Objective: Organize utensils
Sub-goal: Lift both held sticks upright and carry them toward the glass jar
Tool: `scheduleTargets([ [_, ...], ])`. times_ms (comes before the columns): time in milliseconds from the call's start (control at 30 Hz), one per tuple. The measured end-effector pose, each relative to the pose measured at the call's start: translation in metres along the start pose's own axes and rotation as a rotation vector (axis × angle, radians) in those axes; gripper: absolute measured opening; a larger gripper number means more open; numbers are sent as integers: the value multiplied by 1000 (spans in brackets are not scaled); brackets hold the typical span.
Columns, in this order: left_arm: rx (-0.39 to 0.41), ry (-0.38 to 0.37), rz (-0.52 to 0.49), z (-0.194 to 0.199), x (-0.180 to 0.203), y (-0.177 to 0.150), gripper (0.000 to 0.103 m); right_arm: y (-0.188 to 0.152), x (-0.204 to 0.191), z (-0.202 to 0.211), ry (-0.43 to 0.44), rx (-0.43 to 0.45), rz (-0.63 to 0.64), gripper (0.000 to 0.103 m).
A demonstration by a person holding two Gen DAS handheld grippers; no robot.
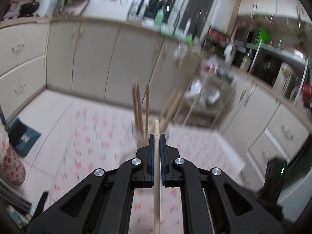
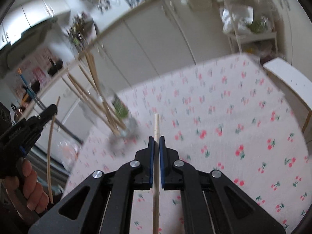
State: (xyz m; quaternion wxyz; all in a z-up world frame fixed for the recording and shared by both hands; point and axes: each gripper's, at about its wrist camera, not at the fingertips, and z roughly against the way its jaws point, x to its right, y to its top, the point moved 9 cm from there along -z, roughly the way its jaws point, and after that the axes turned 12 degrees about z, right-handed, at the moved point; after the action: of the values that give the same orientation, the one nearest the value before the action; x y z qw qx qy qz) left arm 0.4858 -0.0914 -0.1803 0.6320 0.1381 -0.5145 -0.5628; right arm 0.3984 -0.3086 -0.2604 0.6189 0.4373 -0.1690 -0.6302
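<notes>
My left gripper [image 1: 157, 136] is shut on a light wooden chopstick [image 1: 157, 167] that runs lengthwise between its blue pads. Just beyond it, several wooden chopsticks [image 1: 140, 109] stand in a blurred clear glass holder [image 1: 139, 136] on the cherry-print tablecloth [image 1: 93, 136]. My right gripper [image 2: 156, 138] is shut on another light chopstick [image 2: 156, 124]. In the right wrist view the glass holder [image 2: 124, 130] with its chopsticks [image 2: 93, 89] stands ahead to the left. The left gripper [image 2: 51, 109] shows at the far left, holding its chopstick [image 2: 51, 150].
Cream kitchen cabinets [image 1: 93, 58] run behind the table. A wire cart [image 1: 208, 97] with bags stands at the right. A floral-print container [image 1: 10, 163] stands at the table's left edge. A white bench [image 2: 288, 85] stands to the right of the table.
</notes>
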Motion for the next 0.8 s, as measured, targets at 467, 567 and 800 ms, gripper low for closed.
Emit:
scheduleTargets([
  [467,339,-71,45,6,33,105,5,13,1,17,-23,125,4,6],
  [567,393,-53,60,-4,33,116,5,12,2,15,-13,123,-6,6],
  [800,466,-19,65,-27,35,125,5,11,0,11,8,118,-11,6],
])
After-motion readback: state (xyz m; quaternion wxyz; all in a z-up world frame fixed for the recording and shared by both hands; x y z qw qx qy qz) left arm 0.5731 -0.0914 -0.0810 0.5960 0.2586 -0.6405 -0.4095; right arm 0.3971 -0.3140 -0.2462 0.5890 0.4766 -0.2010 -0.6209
